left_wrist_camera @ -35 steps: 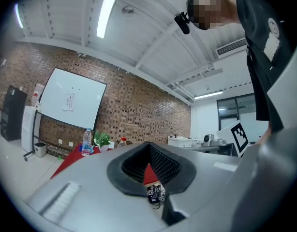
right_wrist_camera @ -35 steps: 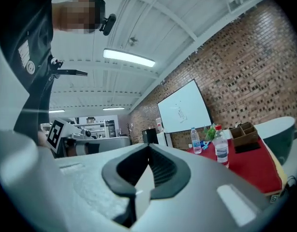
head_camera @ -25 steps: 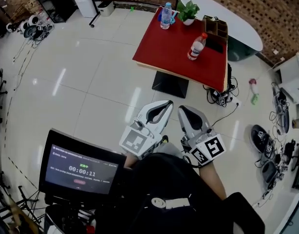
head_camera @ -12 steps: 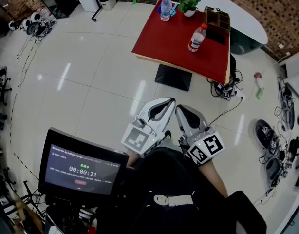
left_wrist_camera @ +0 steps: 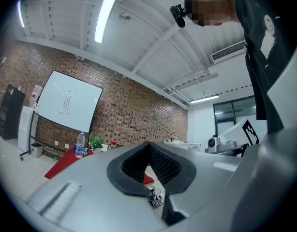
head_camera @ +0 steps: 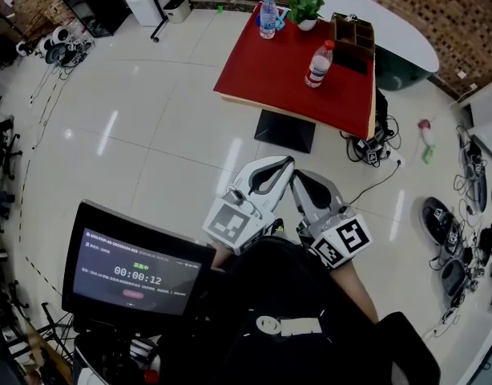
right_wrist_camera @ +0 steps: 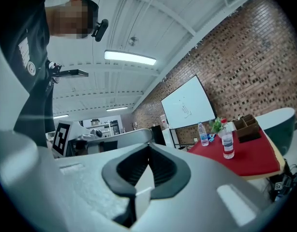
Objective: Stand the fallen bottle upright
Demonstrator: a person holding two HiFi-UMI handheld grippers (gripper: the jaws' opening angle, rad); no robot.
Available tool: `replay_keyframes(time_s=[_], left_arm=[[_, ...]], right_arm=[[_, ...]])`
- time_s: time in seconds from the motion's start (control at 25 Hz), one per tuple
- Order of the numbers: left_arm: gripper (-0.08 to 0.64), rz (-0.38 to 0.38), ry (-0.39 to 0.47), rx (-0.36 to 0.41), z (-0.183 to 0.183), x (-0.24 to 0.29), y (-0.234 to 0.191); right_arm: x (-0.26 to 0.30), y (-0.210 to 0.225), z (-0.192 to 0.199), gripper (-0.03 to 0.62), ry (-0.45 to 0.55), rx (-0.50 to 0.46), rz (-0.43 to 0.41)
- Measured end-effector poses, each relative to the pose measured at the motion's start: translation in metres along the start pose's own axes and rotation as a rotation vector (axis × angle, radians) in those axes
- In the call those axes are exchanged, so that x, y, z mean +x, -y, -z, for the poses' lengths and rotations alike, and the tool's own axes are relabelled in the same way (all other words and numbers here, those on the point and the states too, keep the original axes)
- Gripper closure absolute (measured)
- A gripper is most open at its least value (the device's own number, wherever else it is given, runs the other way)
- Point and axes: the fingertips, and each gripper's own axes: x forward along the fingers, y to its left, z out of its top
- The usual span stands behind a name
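While the left gripper (head_camera: 284,165) and right gripper (head_camera: 298,179) are clenched empty, a bottle (head_camera: 316,64) and plant (head_camera: 304,8) stand on the table (head_camera: 278,83).

On the surface (head_camera: 274,83) a bottle (head_camera: 316,64) stands right of centre. A second bottle (head_camera: 268,16) stands at the far left corner. The plant (head_camera: 304,6) is just right of it on the far edge, and the box (head_camera: 352,32) is at the far right corner. A table (head_camera: 400,42) lies behind the surface. The left gripper (head_camera: 288,161) and right gripper (head_camera: 296,176) sit side by side, well before the surface. A screen (head_camera: 138,269) lies before it too, to the left.
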Motion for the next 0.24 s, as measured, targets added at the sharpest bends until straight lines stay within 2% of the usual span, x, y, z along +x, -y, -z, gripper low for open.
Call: replay_keyframes(time_s=[0.24], left_arm=[[0.558,0.019,0.009,-0.009,0.0046,0.0055,-0.0089]], right_arm=[[0.0093,0.0078,0.0048,0.589,-0.002,-0.005,0.016]])
